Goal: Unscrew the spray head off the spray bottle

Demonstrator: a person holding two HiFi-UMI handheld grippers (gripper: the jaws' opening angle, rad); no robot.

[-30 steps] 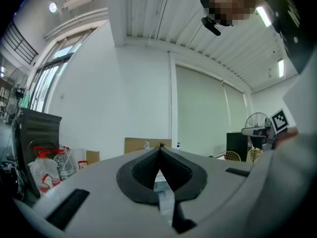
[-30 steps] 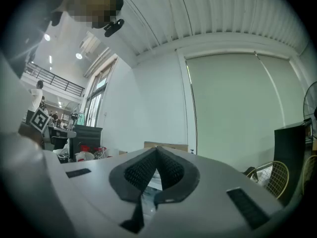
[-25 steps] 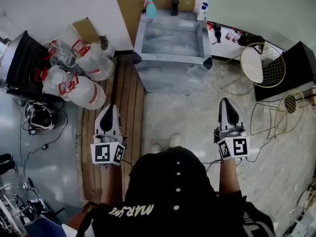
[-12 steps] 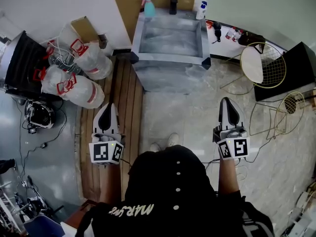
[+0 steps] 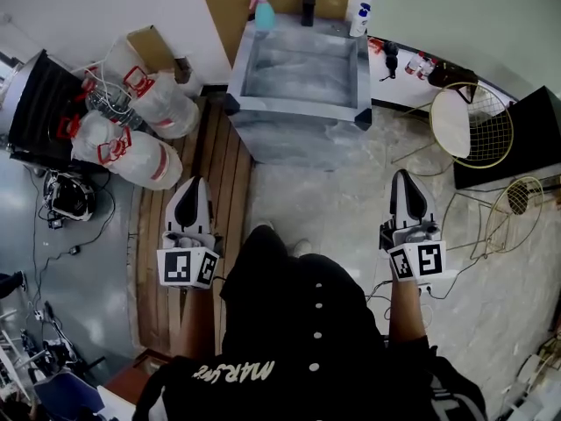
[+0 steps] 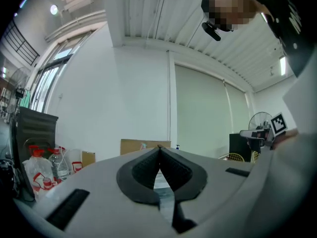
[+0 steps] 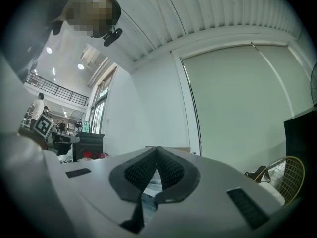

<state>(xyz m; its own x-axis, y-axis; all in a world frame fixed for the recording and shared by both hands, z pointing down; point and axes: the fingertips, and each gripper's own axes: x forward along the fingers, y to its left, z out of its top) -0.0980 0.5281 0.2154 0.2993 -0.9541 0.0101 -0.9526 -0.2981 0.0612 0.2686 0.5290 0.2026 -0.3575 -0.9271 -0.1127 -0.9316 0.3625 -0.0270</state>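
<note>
A teal spray bottle with a pink trigger head [image 5: 260, 11] stands on the far left corner of the marble-patterned table [image 5: 298, 112], well ahead of me. My left gripper [image 5: 191, 184] is held low at the left over the wooden floor strip, shut and empty. At the right, my right gripper [image 5: 406, 179] hangs over the pale floor, also shut and empty. In the left gripper view the left gripper [image 6: 159, 147] has its tips touching, and the spray bottle [image 6: 144, 145] is a tiny shape far off. The right gripper [image 7: 157, 147] shows the same in its own view.
A black box [image 5: 308, 7] and a white pump bottle [image 5: 358, 19] stand along the table's far edge. Bagged water bottles [image 5: 131, 139] lie on the floor at the left. Gold wire chairs [image 5: 473, 125] and a black cabinet [image 5: 535, 121] stand to the right. Cables [image 5: 66, 209] lie at the far left.
The view has shifted a little as the person steps toward the table. Both grippers keep their pose and stay shut.
</note>
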